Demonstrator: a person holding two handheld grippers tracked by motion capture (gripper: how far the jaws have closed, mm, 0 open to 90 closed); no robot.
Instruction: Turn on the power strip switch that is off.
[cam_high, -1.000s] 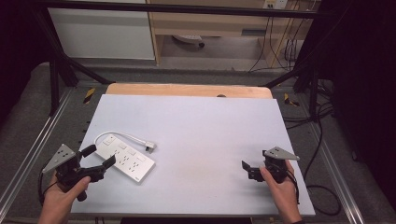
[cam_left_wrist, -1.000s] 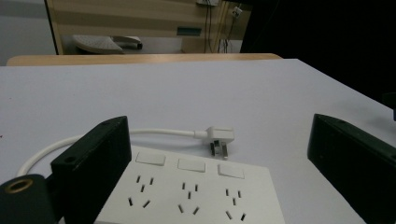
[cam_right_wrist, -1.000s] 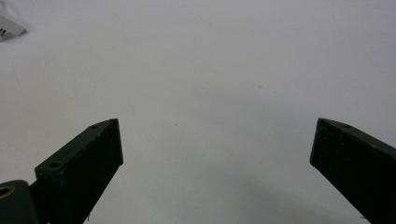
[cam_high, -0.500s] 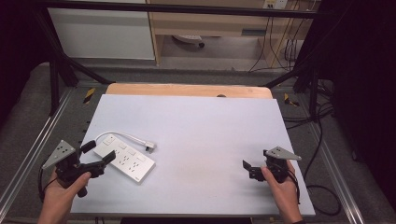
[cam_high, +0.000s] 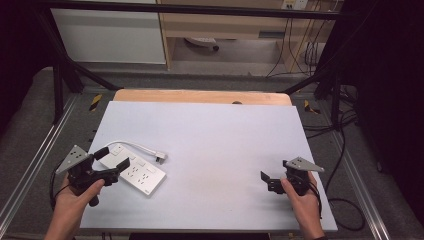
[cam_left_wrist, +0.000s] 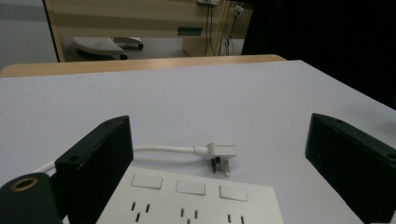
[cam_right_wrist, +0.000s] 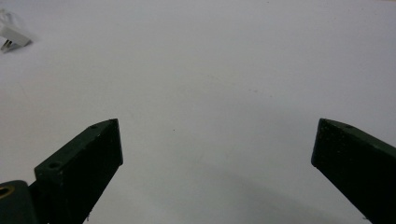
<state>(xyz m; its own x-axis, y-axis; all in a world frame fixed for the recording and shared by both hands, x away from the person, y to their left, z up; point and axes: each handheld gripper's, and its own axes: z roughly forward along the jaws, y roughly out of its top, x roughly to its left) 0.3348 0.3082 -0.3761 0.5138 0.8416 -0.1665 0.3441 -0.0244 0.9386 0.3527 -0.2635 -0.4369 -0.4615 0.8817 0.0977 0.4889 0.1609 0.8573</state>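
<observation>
A white power strip (cam_high: 134, 172) lies flat near the table's front left, and its white cable curls back to a plug (cam_high: 160, 157) resting on the tabletop. My left gripper (cam_high: 110, 161) is open, its jaws reaching over the strip's near end without gripping it. In the left gripper view, the strip (cam_left_wrist: 196, 201) lies between and below the wide-apart jaws of that gripper (cam_left_wrist: 219, 136), with the plug (cam_left_wrist: 222, 154) just beyond. My right gripper (cam_high: 268, 181) is open at the front right over bare table. In its own view, the right gripper (cam_right_wrist: 219, 135) holds nothing, and the plug (cam_right_wrist: 11, 37) shows at the far top left.
The white tabletop (cam_high: 215, 135) ends in a wooden strip (cam_high: 200, 96) at the back. Metal rails (cam_high: 45, 150) run along both sides. Loose cables (cam_high: 345, 150) lie on the floor to the right. A cabinet stands beyond the table.
My left gripper has crept slightly forward and toward the power strip. The right gripper has stayed almost where it was.
</observation>
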